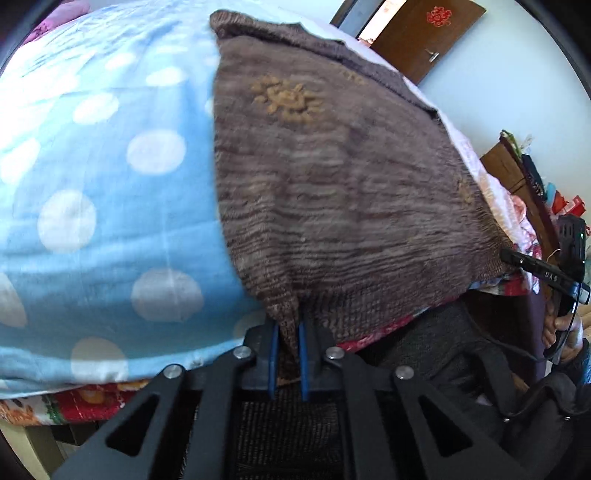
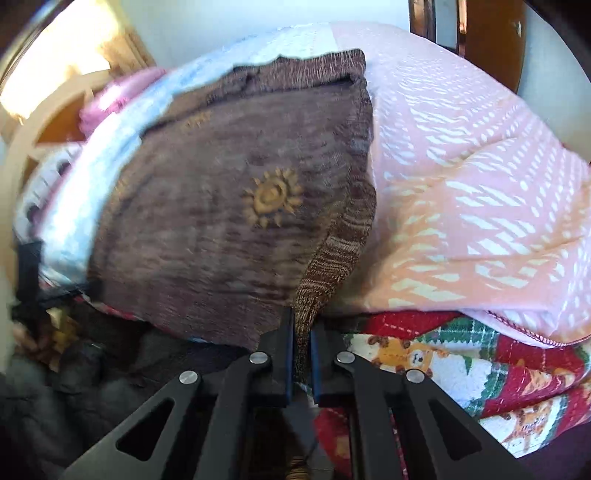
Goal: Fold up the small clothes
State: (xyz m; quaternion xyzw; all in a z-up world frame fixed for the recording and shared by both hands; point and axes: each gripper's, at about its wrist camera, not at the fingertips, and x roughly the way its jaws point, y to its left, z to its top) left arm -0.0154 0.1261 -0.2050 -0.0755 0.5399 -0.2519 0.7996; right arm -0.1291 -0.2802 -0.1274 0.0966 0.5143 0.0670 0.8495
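Note:
A small brown knit sweater [image 1: 332, 177] with tan sun motifs lies spread on the bed, its near hem toward me. My left gripper [image 1: 288, 325] is shut on the near left corner of the hem, cloth pinched between the blue pads. In the right wrist view the same sweater [image 2: 221, 221] shows, and my right gripper [image 2: 302, 328] is shut on its near right corner, where the ribbed edge bunches between the pads. The right gripper also shows in the left wrist view [image 1: 535, 273] at the sweater's right corner.
A blue blanket with white dots [image 1: 103, 184] lies under the sweater's left side, a pink patterned blanket [image 2: 461, 184] on its right. A red Christmas-print quilt [image 2: 480, 376] hangs over the bed's near edge. A brown door [image 1: 424, 33] stands behind.

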